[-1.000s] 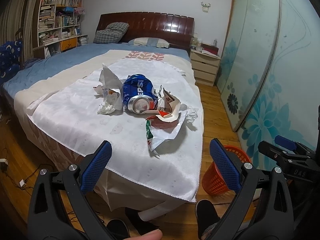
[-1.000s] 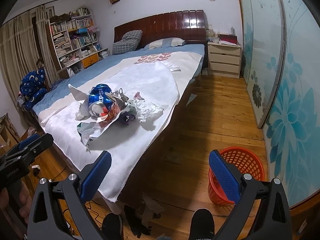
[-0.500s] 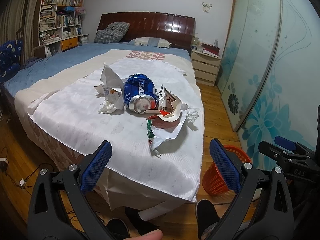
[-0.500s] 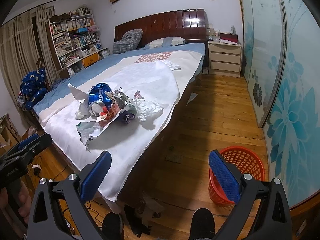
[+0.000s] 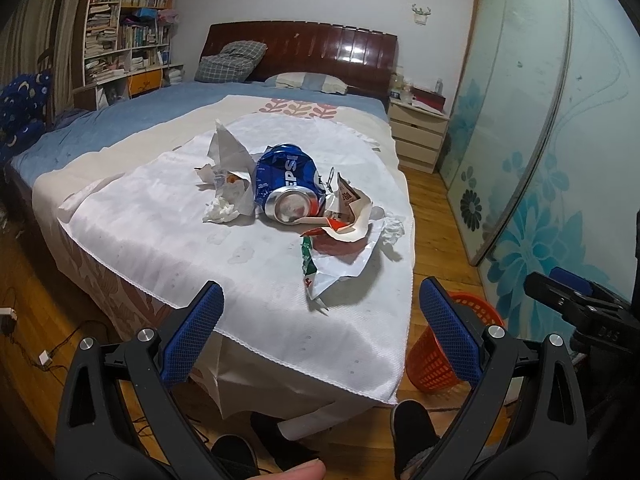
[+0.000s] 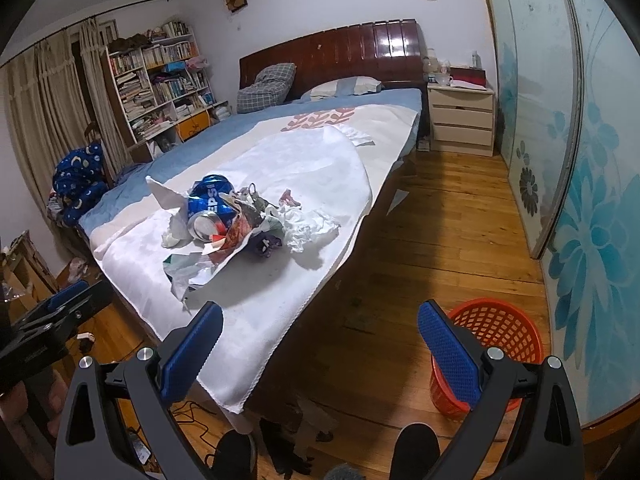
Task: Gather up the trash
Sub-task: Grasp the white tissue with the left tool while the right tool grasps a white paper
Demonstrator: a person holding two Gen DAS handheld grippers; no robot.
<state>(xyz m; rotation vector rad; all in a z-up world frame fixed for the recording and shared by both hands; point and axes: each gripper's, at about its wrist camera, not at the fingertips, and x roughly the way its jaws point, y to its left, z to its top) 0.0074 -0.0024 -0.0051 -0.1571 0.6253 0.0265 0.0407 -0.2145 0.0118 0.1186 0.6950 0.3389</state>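
Observation:
A heap of trash lies on a white cloth (image 5: 160,240) at the foot of the bed. It holds a crushed blue Pepsi can (image 5: 288,190) (image 6: 210,206), crumpled white paper (image 5: 228,184), a torn red-and-white wrapper (image 5: 340,240) and a crumpled tissue (image 6: 312,228). An orange mesh bin (image 6: 496,328) (image 5: 436,364) stands on the floor right of the bed. My left gripper (image 5: 318,332) is open and empty, short of the cloth's near edge. My right gripper (image 6: 320,340) is open and empty, over the floor between bed and bin.
The bed has a dark wooden headboard (image 5: 304,52) and pillows. A bookshelf (image 5: 124,32) stands at the left, a nightstand (image 6: 460,120) at the far right, glass sliding doors (image 6: 560,120) along the right wall. Cables (image 5: 48,352) lie on the wooden floor.
The left view has crept slightly closer to the trash heap. The right view is almost unchanged. Both grippers stay open.

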